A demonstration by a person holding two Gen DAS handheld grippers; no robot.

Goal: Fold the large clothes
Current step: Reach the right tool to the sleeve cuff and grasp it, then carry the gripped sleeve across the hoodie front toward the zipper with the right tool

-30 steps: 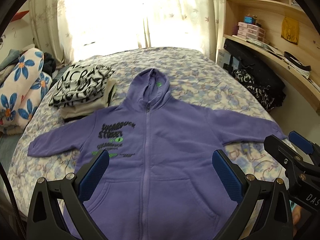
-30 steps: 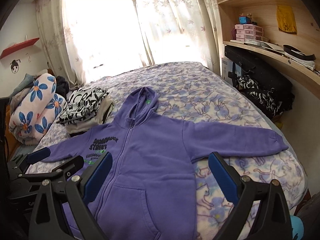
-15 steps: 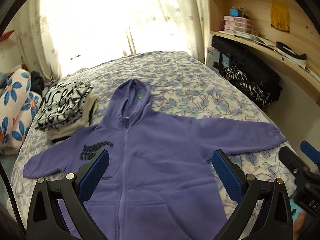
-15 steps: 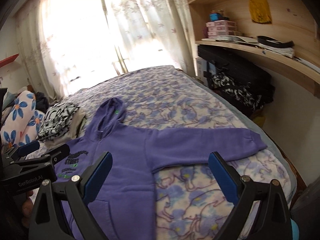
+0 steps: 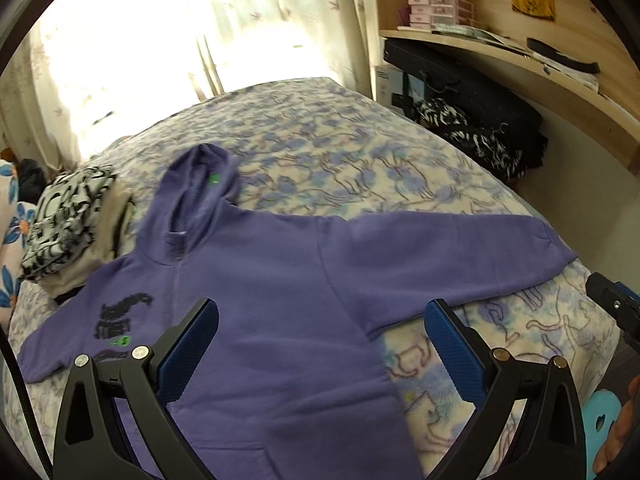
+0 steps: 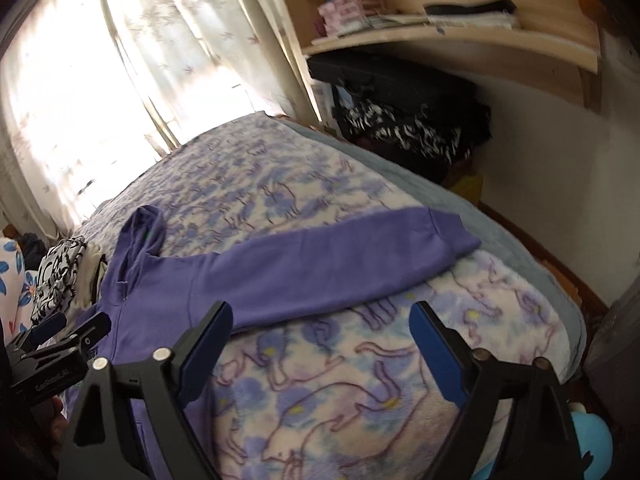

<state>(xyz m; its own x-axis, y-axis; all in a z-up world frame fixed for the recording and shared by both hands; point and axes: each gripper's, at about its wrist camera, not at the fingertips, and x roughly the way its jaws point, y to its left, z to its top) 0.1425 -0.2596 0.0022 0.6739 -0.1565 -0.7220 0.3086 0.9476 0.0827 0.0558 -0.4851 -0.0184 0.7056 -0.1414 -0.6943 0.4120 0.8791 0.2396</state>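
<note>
One purple zip-up fleece hoodie (image 5: pixel 280 300) lies flat on the floral bed (image 5: pixel 360 152), its black chest print blurred. The left claw (image 5: pixel 322 344) is spread and empty; the right claw (image 6: pixel 320 340), marked "GenRobot.AI", is closing, empty.

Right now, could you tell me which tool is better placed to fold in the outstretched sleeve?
Right tool: the sleeve lies just ahead of its closing, empty jaws, while the left tool hangs over the hoodie's body.

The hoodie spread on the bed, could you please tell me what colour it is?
The hoodie is purple, with black and green chest print; the left wrist view shows it best.
</note>
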